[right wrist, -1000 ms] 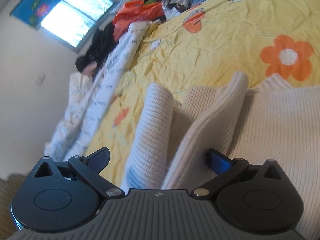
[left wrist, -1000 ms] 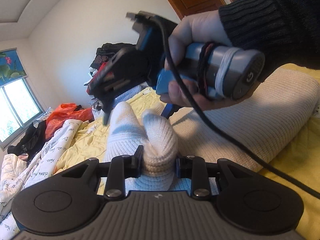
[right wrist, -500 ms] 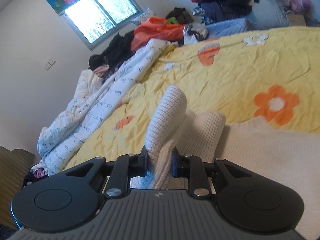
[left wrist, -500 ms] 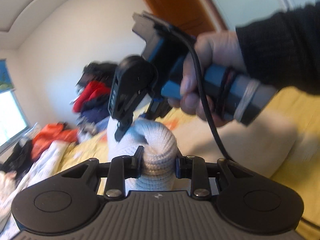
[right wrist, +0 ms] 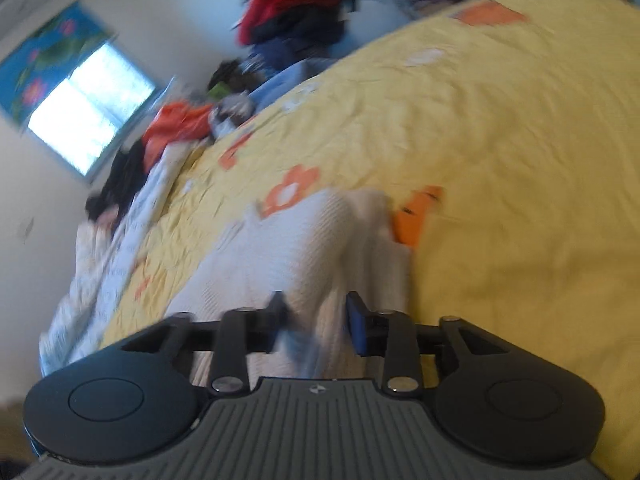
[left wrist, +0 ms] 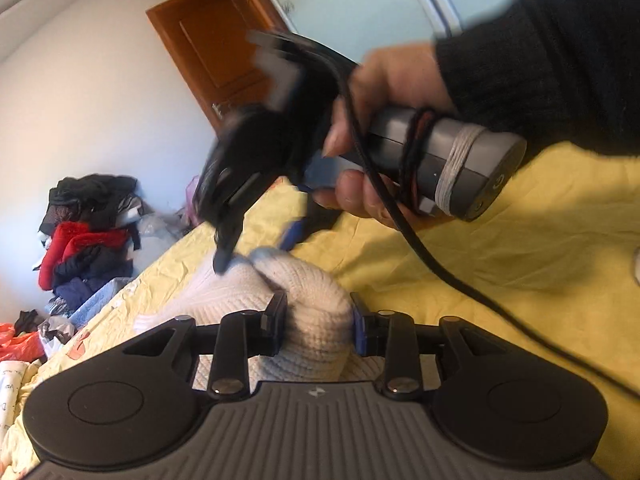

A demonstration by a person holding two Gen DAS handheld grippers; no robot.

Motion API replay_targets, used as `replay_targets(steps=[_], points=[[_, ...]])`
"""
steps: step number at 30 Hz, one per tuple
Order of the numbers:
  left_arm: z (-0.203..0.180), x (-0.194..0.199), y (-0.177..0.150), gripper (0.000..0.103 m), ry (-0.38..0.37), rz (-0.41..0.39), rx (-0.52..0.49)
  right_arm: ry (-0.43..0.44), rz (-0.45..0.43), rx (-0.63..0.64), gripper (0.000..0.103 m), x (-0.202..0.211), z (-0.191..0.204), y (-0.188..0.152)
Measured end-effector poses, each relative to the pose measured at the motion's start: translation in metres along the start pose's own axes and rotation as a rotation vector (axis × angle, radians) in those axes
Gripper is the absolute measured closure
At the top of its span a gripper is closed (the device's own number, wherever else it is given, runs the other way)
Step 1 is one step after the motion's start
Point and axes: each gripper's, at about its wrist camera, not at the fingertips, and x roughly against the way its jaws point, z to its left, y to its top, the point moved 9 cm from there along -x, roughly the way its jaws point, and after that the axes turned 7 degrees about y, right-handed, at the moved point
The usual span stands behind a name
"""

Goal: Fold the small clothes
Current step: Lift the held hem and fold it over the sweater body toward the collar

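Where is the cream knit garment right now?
The cream knit garment lies bunched on the yellow bedsheet, low-centre in both wrist views, a fold between the left tongs.

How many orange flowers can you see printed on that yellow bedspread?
1 clear orange flower, on the yellow bedspread just beyond the white knit garment. Other orange patches nearby are too blurred to tell, and the garment may hide more.

Yellow bed (right wrist: 500,128) — cream knit garment (right wrist: 320,240) atop

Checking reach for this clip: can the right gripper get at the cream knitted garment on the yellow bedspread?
Probably yes: the cream knitted garment already lies between the opening right gripper, nothing blocking.
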Motion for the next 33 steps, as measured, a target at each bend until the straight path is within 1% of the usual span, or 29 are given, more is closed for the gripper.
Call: replay_targets(steps=[1, 2, 3, 4, 5, 6, 7, 8, 9, 10, 12, 13, 15, 17, 18, 20, 21, 22, 23, 24, 25, 26, 27, 28, 29, 31, 32, 33], points=[[0.009, 0.01, 0.001, 0.066, -0.032, -0.027, 0.024, 0.008, -0.032, -0.043, 0.035, 0.006, -0.006, 0.0], [0.02, 0.022, 0.001, 0.064, -0.076, -0.05, 0.052, 0.018, -0.076, -0.059, 0.035, 0.013, -0.008, 0.001], [0.028, 0.034, 0.001, 0.057, -0.117, -0.071, 0.079, 0.034, -0.123, -0.058, 0.035, 0.022, -0.008, 0.004], [0.038, 0.046, 0.0, 0.048, -0.144, -0.092, 0.098, 0.045, -0.155, -0.059, 0.034, 0.03, -0.008, 0.008], [0.048, 0.058, -0.001, 0.042, -0.154, -0.112, 0.113, 0.049, -0.187, -0.063, 0.035, 0.037, -0.008, 0.013], [0.056, 0.069, -0.002, 0.032, -0.158, -0.133, 0.125, 0.049, -0.205, -0.058, 0.035, 0.042, -0.006, 0.018], [0.063, 0.077, -0.003, 0.029, -0.158, -0.154, 0.13, 0.054, -0.213, -0.039, 0.035, 0.045, -0.002, 0.022], [0.065, 0.083, -0.007, 0.028, -0.144, -0.176, 0.116, 0.062, -0.207, -0.012, 0.035, 0.044, 0.004, 0.026], [0.067, 0.079, -0.011, 0.028, -0.116, -0.182, 0.07, 0.062, -0.191, 0.016, 0.035, 0.039, 0.012, 0.029], [0.063, 0.074, -0.014, 0.028, -0.084, -0.178, 0.011, 0.048, -0.159, 0.054, 0.035, 0.03, 0.019, 0.033], [0.049, 0.056, -0.02, 0.028, -0.028, -0.146, -0.12, 0.011, -0.092, 0.129, 0.035, 0.015, 0.027, 0.031], [0.039, 0.052, -0.021, 0.028, -0.013, -0.134, -0.158, 0.001, -0.053, 0.152, 0.035, 0.009, 0.029, 0.028], [0.027, 0.053, -0.021, 0.027, -0.034, -0.123, -0.181, 0.002, -0.008, 0.165, 0.036, 0.002, 0.032, 0.022], [0.021, 0.049, -0.018, 0.027, -0.06, -0.125, -0.175, 0.0, 0.011, 0.166, 0.037, -0.001, 0.033, 0.016], [0.019, 0.04, -0.012, 0.027, -0.078, -0.118, -0.167, 0.004, 0.009, 0.166, 0.037, -0.003, 0.034, 0.016], [0.012, 0.024, -0.013, 0.027, -0.107, -0.067, -0.158, 0.012, 0.006, 0.165, 0.037, -0.006, 0.037, 0.018], [0.008, 0.015, -0.016, 0.03, -0.113, -0.034, -0.154, 0.001, 0.005, 0.17, 0.037, -0.008, 0.038, 0.019], [0.005, 0.007, -0.019, 0.037, -0.117, -0.006, -0.144, -0.011, 0.011, 0.18, 0.037, -0.012, 0.038, 0.02], [0.002, 0.002, -0.022, 0.04, -0.126, 0.013, -0.134, -0.024, 0.026, 0.187, 0.037, -0.019, 0.036, 0.019], [0.001, 0.0, -0.022, 0.042, -0.133, 0.015, -0.123, -0.044, 0.047, 0.198, 0.043, -0.026, 0.034, 0.017], [0.001, 0.002, -0.021, 0.05, -0.127, 0.009, -0.124, -0.078, 0.059, 0.227, 0.074, -0.033, 0.031, 0.015], [0.003, 0.006, -0.019, 0.055, -0.117, 0.004, -0.13, -0.109, 0.069, 0.268, 0.078, -0.038, 0.031, 0.013], [0.004, 0.01, -0.016, 0.061, -0.117, 0.0, -0.13, -0.119, 0.063, 0.299, 0.078, -0.039, 0.035, 0.011], [0.005, 0.013, -0.014, 0.064, -0.121, -0.001, -0.126, -0.119, 0.055, 0.328, 0.079, -0.038, 0.04, 0.011], [0.005, 0.013, -0.012, 0.065, -0.129, 0.0, -0.119, -0.115, 0.039, 0.365, 0.079, -0.033, 0.048, 0.012], [0.002, 0.009, -0.01, 0.066, -0.144, 0.005, -0.1, -0.111, 0.002, 0.388, 0.083, -0.02, 0.053, 0.018], [-0.002, 0.006, -0.012, 0.066, -0.157, 0.015, -0.092, -0.124, -0.001, 0.383, 0.083, -0.017, 0.045, 0.02], [-0.007, 0.003, -0.013, 0.066, -0.16, 0.01, -0.091, -0.139, 0.012, 0.344, 0.084, -0.019, 0.03, 0.02]])
